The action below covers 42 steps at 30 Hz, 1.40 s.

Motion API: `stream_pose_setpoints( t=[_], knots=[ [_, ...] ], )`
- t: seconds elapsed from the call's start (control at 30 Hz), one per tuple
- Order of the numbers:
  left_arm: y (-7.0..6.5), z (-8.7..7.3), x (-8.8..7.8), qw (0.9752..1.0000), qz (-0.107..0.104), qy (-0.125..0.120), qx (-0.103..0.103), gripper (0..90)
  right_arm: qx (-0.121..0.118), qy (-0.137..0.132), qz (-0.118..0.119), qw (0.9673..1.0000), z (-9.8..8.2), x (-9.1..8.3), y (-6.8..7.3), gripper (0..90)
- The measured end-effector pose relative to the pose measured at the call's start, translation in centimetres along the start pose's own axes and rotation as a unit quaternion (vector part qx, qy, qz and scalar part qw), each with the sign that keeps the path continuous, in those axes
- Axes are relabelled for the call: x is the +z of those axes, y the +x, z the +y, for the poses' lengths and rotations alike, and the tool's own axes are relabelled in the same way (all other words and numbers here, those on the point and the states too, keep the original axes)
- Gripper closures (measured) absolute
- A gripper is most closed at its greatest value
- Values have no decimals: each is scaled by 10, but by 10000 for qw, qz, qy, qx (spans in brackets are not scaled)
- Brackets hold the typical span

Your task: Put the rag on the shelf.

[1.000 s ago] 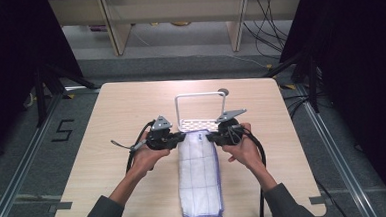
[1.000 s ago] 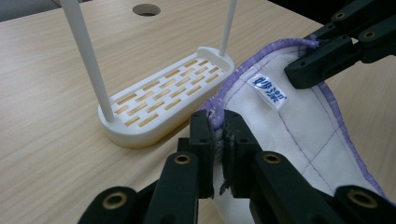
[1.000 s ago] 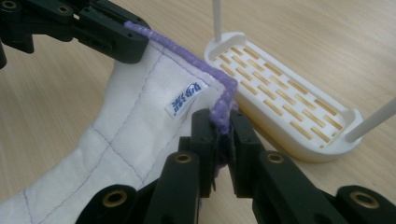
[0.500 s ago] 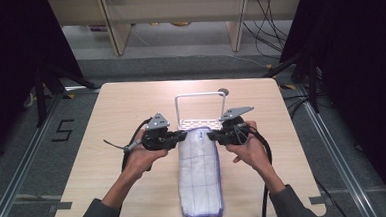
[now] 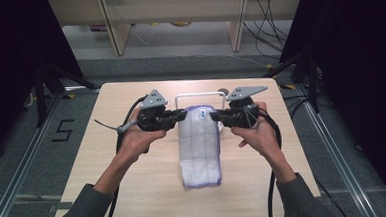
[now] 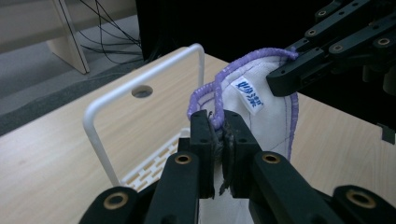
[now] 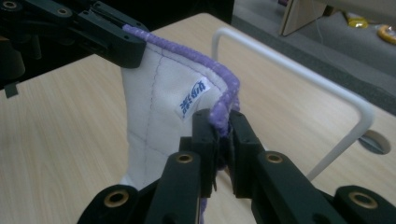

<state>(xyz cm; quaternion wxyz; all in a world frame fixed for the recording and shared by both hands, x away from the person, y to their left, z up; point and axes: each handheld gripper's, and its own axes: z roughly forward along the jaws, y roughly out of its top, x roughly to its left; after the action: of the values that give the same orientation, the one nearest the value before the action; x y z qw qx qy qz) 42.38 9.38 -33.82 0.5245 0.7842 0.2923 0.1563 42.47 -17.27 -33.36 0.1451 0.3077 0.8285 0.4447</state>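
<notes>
Two grippers, left gripper (image 5: 181, 115) and right gripper (image 5: 214, 117), each pinch only a thin hemmed corner of the cloth (image 5: 199, 148), which may slip free or snag the white rack (image 5: 199, 95).

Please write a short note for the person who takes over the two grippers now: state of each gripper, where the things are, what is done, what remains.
Left gripper: shut on the cloth's purple-edged far corner.
Right gripper: shut on the other far corner.
The cloth's far end is lifted; its near end lies on the table. The white wire rack stands just behind it.
Done: both corners gripped and lifted.
Left: probably hanging the cloth over the rack.
</notes>
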Motion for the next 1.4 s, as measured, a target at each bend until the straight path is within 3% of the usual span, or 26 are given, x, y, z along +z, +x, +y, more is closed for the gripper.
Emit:
stream_pose_setpoints(
  t=[0.17, 0.2, 0.4, 0.5, 0.6, 0.8, 0.83, 1.03, 1.4],
  knots=[
    [2, 20, -4, 9998, 112, -95, 106, 835, 1, -166, -110, 9998, 17, -14, -6, 835],
    [3, 29, -4, 9997, 131, -116, 144, 835, -99, -262, -180, 9994, 24, -19, -9, 835],
    [11, 51, -3, 9991, 306, -223, 198, 836, -79, -362, -311, 9988, 45, -26, -18, 835],
    [17, 60, -1, 9988, 367, -248, 201, 836, -91, -400, -341, 9986, 49, -26, -20, 836],
    [27, 71, 3, 9987, 417, -295, 75, 836, -42, -443, -338, 9984, 58, -24, -27, 836],
    [33, 85, 5, 9985, 468, -274, 85, 835, -98, -512, -388, 9979, 71, -23, -35, 836],
    [35, 88, 6, 9984, 492, -282, 75, 835, 4, -499, -399, 9980, 74, -23, -36, 836],
    [42, 102, 9, 9984, 496, -251, 69, 831, 70, -556, -496, 9972, 89, -22, -48, 836],
    [59, 126, 19, 9970, 703, -306, 27, 831, 323, -621, -599, 9957, 113, -18, -64, 834]
  ],
)
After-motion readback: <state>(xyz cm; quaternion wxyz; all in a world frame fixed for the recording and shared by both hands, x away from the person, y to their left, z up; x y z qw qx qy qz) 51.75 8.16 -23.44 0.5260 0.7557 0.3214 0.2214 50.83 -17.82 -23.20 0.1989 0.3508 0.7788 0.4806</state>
